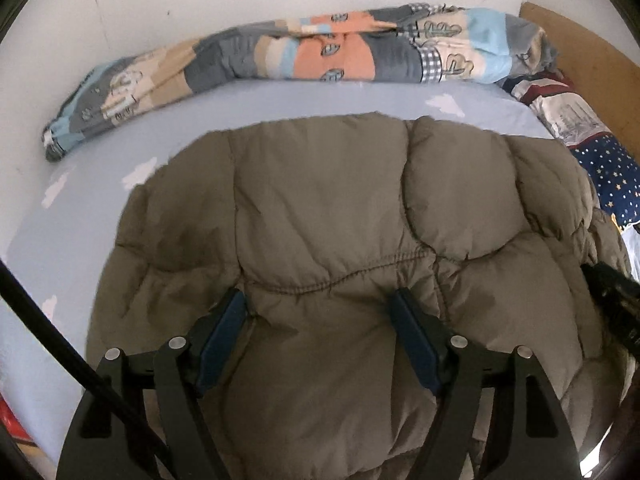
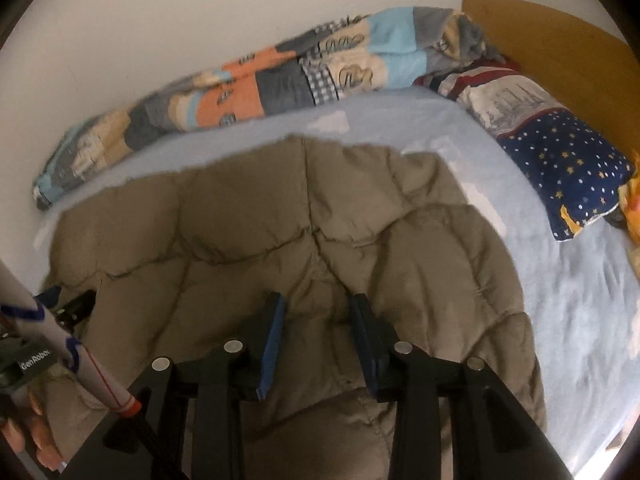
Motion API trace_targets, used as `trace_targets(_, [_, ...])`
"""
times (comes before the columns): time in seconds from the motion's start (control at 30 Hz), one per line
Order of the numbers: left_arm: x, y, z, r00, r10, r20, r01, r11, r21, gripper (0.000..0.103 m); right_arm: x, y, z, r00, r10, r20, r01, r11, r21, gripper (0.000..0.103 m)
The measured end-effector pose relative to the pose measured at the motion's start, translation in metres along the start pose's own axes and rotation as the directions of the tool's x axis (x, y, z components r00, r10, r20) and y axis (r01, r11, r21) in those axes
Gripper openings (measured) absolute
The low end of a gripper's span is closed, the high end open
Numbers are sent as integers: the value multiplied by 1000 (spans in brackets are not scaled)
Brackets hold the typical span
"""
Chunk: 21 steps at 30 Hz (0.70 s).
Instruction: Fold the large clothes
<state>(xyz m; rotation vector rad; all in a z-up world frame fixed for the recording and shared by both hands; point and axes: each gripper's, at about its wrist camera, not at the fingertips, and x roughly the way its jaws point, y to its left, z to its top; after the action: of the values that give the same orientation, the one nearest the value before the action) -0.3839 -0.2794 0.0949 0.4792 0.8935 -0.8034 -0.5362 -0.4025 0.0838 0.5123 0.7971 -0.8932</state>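
While tilted downward, both grippers (image 1: 320, 344) (image 2: 318, 344) over jacket (image 1: 340, 208).

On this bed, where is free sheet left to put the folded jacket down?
Bare sheet runs as a strip between the jacket and the rolled patchwork blanket by the wall, and wider between the jacket and the starred pillow. The headboard corner is crowded with bedding.
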Motion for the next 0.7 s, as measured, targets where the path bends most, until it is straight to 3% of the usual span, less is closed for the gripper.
trace_targets(0.43, [8, 3, -1, 1000, -7, -20, 7, 1000, -9, 80, 21, 4, 1, 998, -47, -49, 45, 998, -42, 40])
trace_targets(0.7, [-25, 9, -7, 999, -27, 40, 29, 998, -57, 79, -36, 7, 2, 996, 44, 74, -42, 999, -31, 42])
